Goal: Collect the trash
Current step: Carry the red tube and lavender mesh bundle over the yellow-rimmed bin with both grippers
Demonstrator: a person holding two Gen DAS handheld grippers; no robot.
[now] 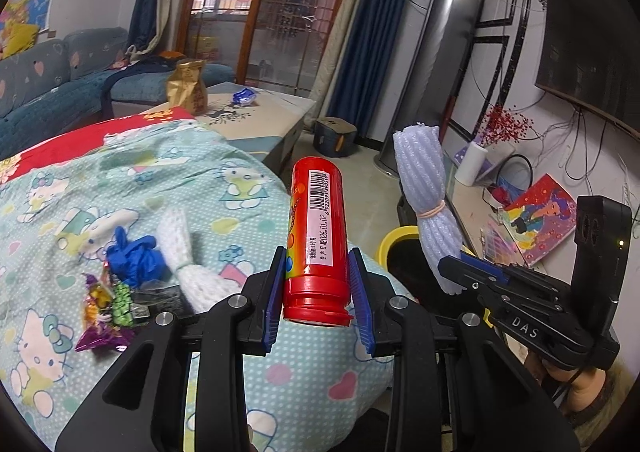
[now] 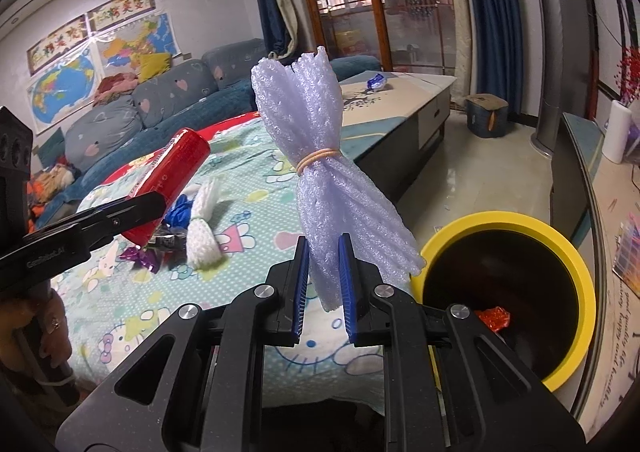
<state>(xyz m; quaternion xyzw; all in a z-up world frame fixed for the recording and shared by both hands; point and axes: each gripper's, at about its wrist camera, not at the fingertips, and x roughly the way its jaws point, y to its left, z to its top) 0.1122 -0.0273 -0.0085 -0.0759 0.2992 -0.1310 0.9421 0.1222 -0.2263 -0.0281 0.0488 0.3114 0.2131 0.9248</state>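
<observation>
The left hand-held gripper was clamped on a red tube at the lower centre of the left wrist view, its blue pads pressed to both sides near the capped end. A white label ran along the tube with a barcode and small printed characters too fine to read. The right hand-held gripper was closed on the lower part of a bundle of pale lilac foam netting, tied at its waist with an orange rubber band, standing upright at the centre of the right wrist view. In the left wrist view the side of the right gripper's body read "DAS"; in the right wrist view the left gripper's arm carried a small brand mark that was hard to read.

A yellow-rimmed bin stood at the lower right of the right wrist view, a red wrapper inside it. On the Hello Kitty bedsheet lay a blue glove, a white foam net and shiny candy wrappers, close together at the left.
</observation>
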